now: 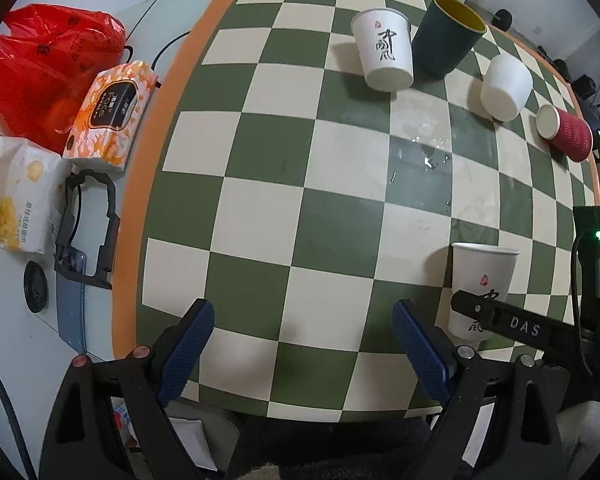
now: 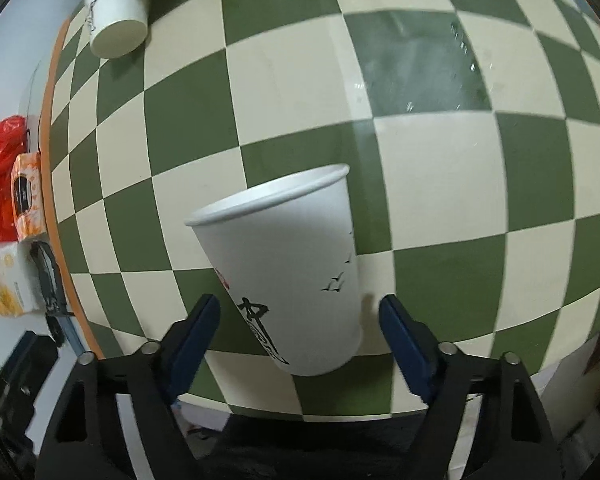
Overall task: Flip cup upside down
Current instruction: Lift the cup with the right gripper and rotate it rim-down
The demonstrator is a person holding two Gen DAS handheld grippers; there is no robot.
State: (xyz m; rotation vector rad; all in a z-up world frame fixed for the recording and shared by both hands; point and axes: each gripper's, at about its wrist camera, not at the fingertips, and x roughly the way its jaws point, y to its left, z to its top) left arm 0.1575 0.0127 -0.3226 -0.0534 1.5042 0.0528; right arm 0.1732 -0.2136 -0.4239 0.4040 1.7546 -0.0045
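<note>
In the left wrist view, we saw the left gripper (image 1: 302,344) with jaws apart over the checkered cloth (image 1: 260,220), nothing between them, and the white paper cup (image 1: 482,280) stood upright at lower right. In the right wrist view, the right gripper (image 2: 300,320) had its jaws apart around the cup (image 2: 288,272), with a gap visible on each side.

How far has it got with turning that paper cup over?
Done: four other cups, like the white cup, already sit mouth-down at the back. In hand: the right gripper straddles the upright paper cup, pads not visibly touching. Left: grip, flip, set down. The left gripper hangs open, empty.
</note>
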